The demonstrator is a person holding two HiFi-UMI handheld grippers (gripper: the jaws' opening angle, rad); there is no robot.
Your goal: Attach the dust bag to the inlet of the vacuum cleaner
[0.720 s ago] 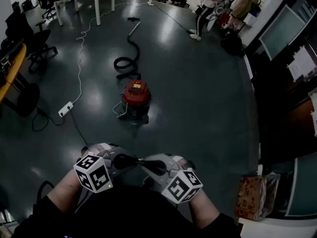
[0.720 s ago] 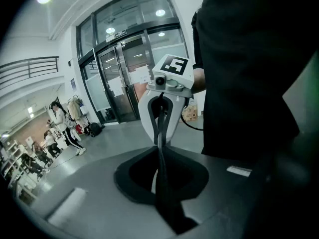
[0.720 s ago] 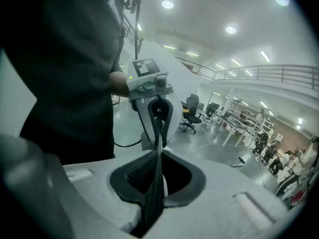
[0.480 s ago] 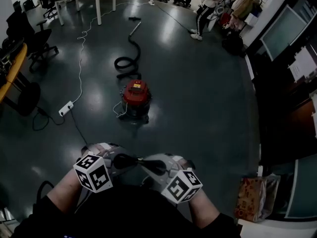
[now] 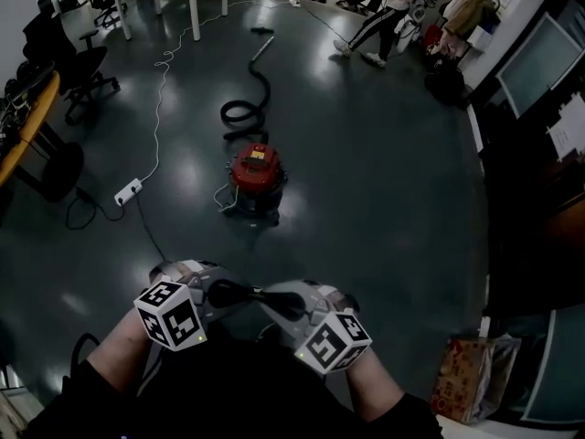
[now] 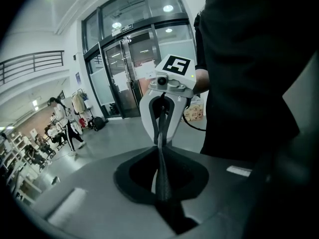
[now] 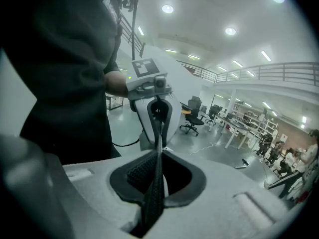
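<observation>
Only the head view has shifted slightly; left gripper [image 5: 245, 294] and right gripper [image 5: 274, 302] stay facing tip to tip, well apart from the vacuum cleaner [image 5: 255, 179]. The 2 jaw pairs are pressed together, empty.

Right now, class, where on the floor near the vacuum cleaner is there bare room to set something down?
Free: the floor between the vacuum cleaner and the box at lower right. Crowded: hose beyond it, white cable and power strip on its left.

Head view looks steeply down, vacuum cleaner [image 5: 255, 183] far ahead; gripper views (close) face each other.
</observation>
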